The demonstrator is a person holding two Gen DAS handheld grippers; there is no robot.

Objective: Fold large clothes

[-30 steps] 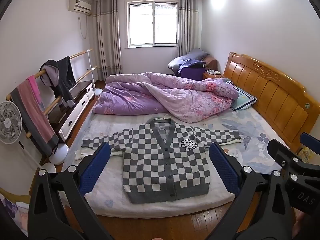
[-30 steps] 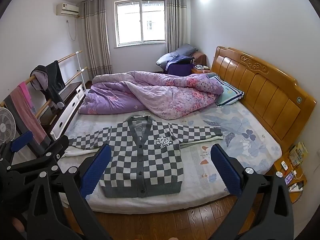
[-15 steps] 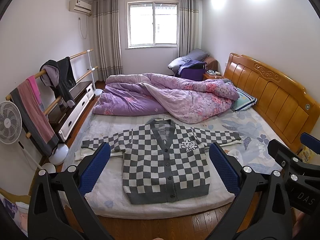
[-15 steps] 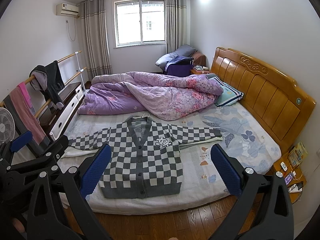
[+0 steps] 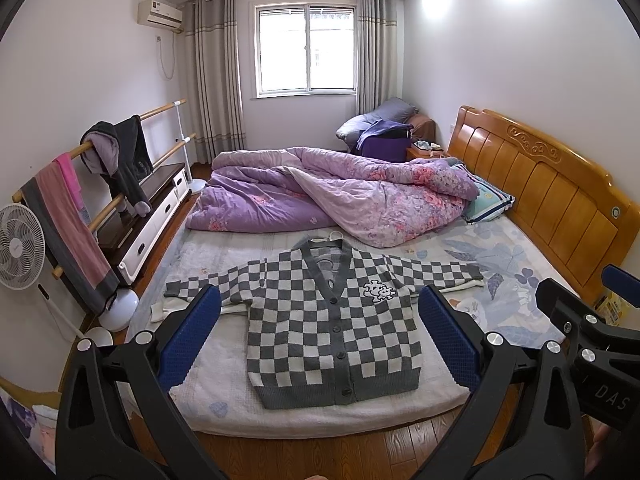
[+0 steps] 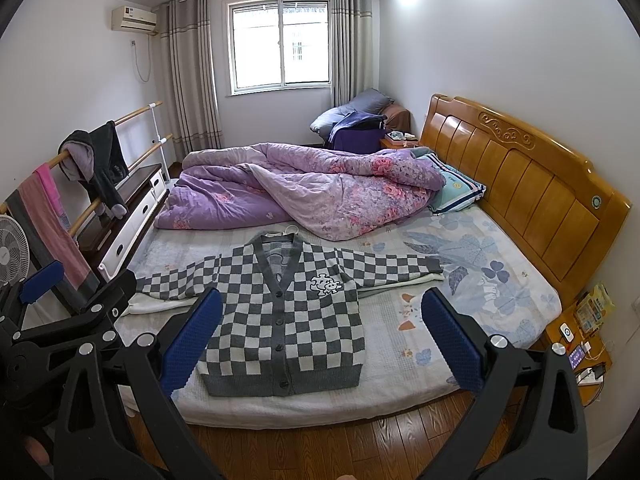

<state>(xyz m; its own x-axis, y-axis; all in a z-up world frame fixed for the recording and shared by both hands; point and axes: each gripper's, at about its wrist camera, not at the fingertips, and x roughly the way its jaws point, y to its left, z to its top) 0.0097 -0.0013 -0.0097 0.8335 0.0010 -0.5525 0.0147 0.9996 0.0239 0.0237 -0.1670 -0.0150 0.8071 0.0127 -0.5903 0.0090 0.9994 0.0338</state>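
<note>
A grey-and-white checkered cardigan (image 5: 332,320) lies flat and buttoned on the bed (image 5: 224,408), sleeves spread out to both sides, hem toward the near edge. It shows in the right wrist view too (image 6: 288,320). My left gripper (image 5: 320,340) is open and empty, held back from the bed's near edge, above the floor. My right gripper (image 6: 322,340) is also open and empty, at a like distance. The right gripper's body shows at the right of the left wrist view (image 5: 592,344); the left gripper's body shows at the left of the right wrist view (image 6: 60,320).
A crumpled purple quilt (image 5: 340,196) covers the far half of the bed. A wooden headboard (image 5: 552,192) runs along the right. A clothes rail with hung garments (image 5: 80,200), a fan (image 5: 18,248) and a low cabinet (image 5: 152,208) stand at the left. A bedside table (image 6: 580,332) holds small items.
Both views have crept slightly closer to the bed; the cardigan has not moved and both grippers stay open.
</note>
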